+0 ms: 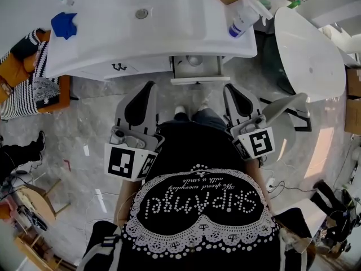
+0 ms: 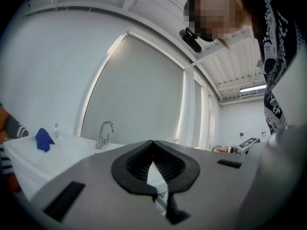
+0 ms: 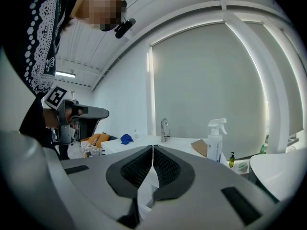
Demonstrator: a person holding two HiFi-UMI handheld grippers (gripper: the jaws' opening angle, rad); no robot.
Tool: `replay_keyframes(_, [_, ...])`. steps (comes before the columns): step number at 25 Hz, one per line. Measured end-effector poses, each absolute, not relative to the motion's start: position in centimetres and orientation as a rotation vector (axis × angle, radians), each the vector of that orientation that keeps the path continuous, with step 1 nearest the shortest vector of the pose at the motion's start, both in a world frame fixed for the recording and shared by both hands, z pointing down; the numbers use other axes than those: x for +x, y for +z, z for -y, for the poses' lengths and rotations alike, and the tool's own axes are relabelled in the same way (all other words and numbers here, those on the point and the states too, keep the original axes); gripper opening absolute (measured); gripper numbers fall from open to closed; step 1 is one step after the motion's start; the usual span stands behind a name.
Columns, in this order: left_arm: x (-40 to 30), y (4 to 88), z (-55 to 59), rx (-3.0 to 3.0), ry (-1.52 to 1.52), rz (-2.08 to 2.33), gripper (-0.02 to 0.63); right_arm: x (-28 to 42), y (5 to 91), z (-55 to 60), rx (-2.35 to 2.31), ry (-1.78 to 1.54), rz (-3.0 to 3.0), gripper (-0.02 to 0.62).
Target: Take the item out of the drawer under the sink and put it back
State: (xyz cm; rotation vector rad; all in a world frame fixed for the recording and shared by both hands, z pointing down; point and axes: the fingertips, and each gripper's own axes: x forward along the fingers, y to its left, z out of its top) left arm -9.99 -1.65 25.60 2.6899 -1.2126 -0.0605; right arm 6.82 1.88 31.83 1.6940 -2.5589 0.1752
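A small, round, pale item (image 1: 194, 60) is lying in the open white drawer (image 1: 194, 80) under the sink (image 1: 169, 21). The left gripper (image 1: 148, 87) and right gripper (image 1: 229, 89) are hovering near the drawer, apart from it, each with its jaws pressed together on nothing.

Contents of drawer (image 1: 197, 79) indistinct

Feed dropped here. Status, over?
Shut and empty: left gripper, right gripper. Open drawer, item inside. Nothing blocking it.
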Motion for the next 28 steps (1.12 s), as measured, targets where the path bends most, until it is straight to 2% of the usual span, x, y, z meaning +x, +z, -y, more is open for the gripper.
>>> replay_keyframes(10, [-11.0, 24.9, 1.4, 2.658, -0.069, 1.254, 0.003, 6.4, 33.3, -0.7, 1.548, 0.072, 2.443, 0.021])
replay_keyframes(17, [-10.8, 24.9, 1.3, 2.601, -0.057, 1.312, 0.003, 6.0, 37.0, 0.4, 1.244, -0.079, 2.315, 0.021])
replay_keyframes(28, [-9.9, 24.5, 2.4, 2.548, -0.041, 1.397, 0.003, 6.7, 42.9, 3.1, 0.986, -0.113, 2.208, 0.023])
